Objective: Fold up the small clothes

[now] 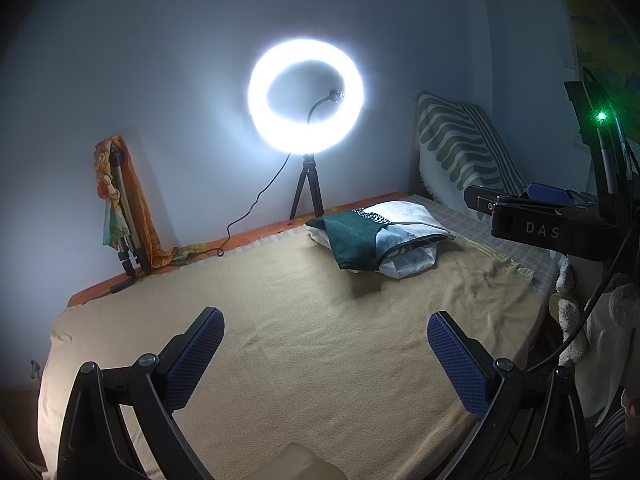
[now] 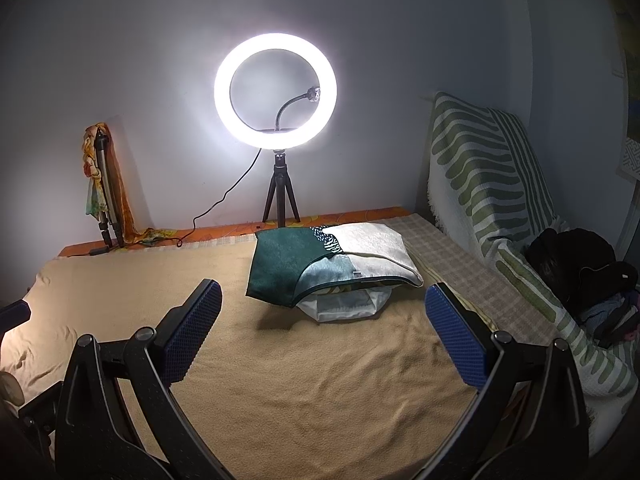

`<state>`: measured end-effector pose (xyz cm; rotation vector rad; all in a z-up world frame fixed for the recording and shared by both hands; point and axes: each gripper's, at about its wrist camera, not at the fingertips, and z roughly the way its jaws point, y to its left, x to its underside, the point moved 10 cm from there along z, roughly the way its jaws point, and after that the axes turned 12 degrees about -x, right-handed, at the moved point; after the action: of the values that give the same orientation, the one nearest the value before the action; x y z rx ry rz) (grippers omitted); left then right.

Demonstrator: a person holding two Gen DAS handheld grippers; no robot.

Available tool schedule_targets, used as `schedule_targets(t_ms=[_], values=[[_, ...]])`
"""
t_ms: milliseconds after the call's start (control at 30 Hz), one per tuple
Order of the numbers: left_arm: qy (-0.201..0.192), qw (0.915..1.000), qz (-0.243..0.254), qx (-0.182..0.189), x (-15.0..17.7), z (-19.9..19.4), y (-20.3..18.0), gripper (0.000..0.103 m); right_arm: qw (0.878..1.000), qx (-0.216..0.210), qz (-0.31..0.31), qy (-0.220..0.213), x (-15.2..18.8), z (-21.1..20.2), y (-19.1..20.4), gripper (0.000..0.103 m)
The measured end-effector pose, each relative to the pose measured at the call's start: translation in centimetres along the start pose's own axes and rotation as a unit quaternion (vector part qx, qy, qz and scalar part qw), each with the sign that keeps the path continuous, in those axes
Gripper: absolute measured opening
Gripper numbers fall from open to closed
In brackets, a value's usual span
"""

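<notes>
A small stack of folded clothes (image 1: 380,236), dark green and white on top with a white piece under it, lies on the tan blanket (image 1: 304,340) toward the far right; it also shows in the right wrist view (image 2: 332,264). My left gripper (image 1: 326,336) is open and empty, hovering above the bare blanket well short of the stack. My right gripper (image 2: 322,320) is open and empty, just short of the stack's near edge. The right gripper's body (image 1: 552,224) shows at the right of the left wrist view.
A lit ring light on a tripod (image 2: 276,92) stands at the far edge by the wall. A folded tripod wrapped in orange cloth (image 2: 104,184) leans at the far left. A green-striped pillow (image 2: 492,184) and a pile of dark clothes (image 2: 584,276) lie at the right.
</notes>
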<state>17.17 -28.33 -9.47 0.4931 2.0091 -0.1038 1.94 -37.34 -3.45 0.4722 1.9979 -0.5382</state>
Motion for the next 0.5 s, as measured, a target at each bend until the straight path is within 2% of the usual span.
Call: schedule_targets(t_ms=[500], values=[[0.000,1.0000,0.001,0.001,0.05,0.05,0.07,0.103,1.000,-0.002,-0.001,0.002,0.08,0.09,0.06,0.103]])
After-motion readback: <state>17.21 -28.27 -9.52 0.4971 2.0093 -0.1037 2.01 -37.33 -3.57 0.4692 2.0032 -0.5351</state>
